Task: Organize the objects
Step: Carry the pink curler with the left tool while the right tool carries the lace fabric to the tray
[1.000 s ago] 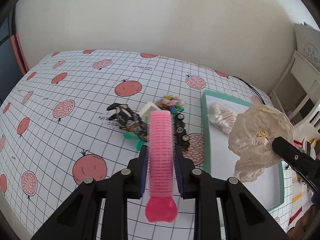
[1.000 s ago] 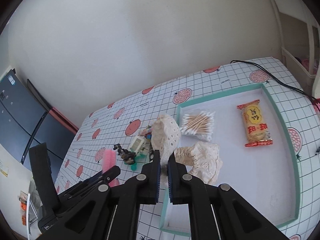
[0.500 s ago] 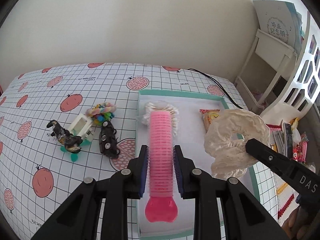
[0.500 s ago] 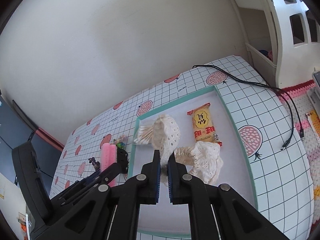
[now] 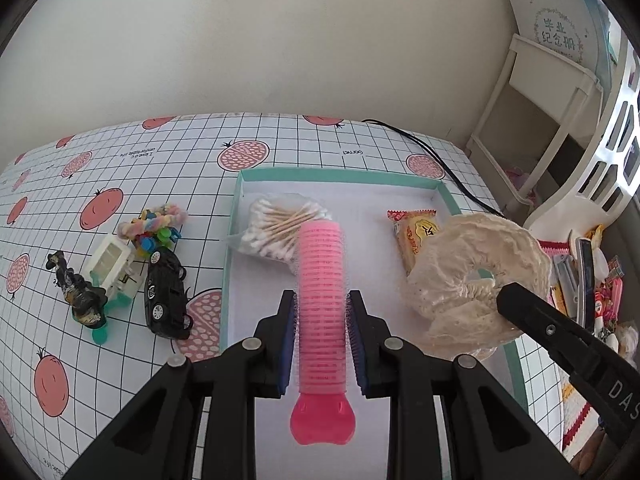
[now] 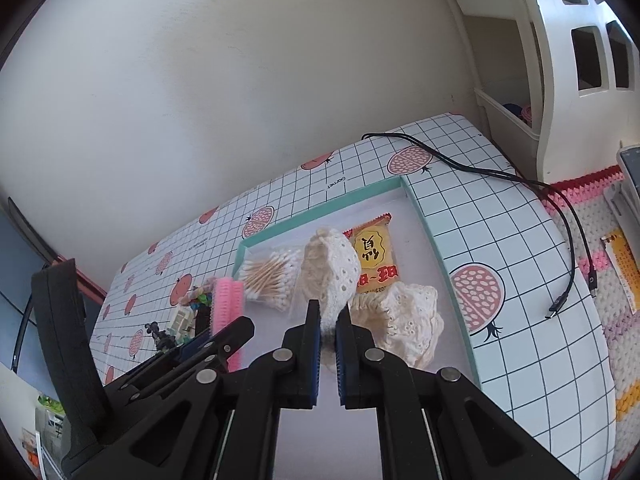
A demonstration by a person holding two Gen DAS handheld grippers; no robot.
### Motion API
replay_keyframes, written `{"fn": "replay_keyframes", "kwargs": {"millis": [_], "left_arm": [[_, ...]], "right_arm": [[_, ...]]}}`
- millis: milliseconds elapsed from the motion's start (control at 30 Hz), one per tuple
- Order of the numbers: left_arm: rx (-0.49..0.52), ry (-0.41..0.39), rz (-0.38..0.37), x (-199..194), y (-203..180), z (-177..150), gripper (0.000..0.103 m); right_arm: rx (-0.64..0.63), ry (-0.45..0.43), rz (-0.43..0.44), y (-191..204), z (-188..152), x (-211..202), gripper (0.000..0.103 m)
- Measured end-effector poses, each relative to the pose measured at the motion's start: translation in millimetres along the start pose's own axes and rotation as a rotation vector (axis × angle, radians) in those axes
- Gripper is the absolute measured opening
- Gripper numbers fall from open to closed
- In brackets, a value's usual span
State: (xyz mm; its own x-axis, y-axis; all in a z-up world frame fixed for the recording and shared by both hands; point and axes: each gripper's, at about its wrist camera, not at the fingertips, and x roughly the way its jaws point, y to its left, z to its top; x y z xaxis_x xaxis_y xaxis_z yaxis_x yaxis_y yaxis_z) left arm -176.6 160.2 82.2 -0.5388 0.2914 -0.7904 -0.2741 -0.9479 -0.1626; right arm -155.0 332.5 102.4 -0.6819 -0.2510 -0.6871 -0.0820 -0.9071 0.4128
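Note:
My left gripper (image 5: 322, 300) is shut on a pink hair roller (image 5: 322, 304), held above the near part of the teal-rimmed white tray (image 5: 336, 176). My right gripper (image 6: 327, 314) is shut on a cream lace scrunchie (image 6: 332, 276), which hangs over the tray's (image 6: 320, 210) right half; the scrunchie (image 5: 476, 276) also shows at right in the left wrist view. Inside the tray lie a bag of cotton swabs (image 5: 280, 224) and a yellow snack packet (image 5: 414, 232).
Left of the tray on the pomegranate-print tablecloth sit a black toy car (image 5: 166, 294), a white toy block (image 5: 110, 258), a dark dinosaur figure (image 5: 76, 292) and a colourful hair tie (image 5: 156, 222). A black cable (image 6: 520, 188) trails over the table's right edge. White shelves (image 5: 560, 92) stand beyond.
Both grippers swung right from the toys to above the tray, still holding the roller and the scrunchie. The tray now sits centred beneath them.

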Motion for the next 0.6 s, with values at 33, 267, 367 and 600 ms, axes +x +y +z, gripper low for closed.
{"fn": "replay_keyframes", "kwargs": {"millis": [33,267,367,600], "left_arm": [[0.000,0.004,0.005,3.1,0.1,-0.6,0.026],[-0.012,0.027,0.009,24.5,3.5,3.1,0.026],[-0.013,0.034,0.010,30.1,4.1,3.4,0.026],[-0.046,0.057,0.003,37.6,11.9,2.2,0.026]], "right_arm": [[-0.004,0.001,-0.004,-0.7,0.3,1.7,0.007],[-0.001,0.020,-0.010,-4.4,-0.5,18.1,0.007],[-0.008,0.032,-0.017,-3.0,-2.1,24.4,0.007],[-0.012,0.052,-0.026,0.1,-6.3,34.8,0.010]]}}
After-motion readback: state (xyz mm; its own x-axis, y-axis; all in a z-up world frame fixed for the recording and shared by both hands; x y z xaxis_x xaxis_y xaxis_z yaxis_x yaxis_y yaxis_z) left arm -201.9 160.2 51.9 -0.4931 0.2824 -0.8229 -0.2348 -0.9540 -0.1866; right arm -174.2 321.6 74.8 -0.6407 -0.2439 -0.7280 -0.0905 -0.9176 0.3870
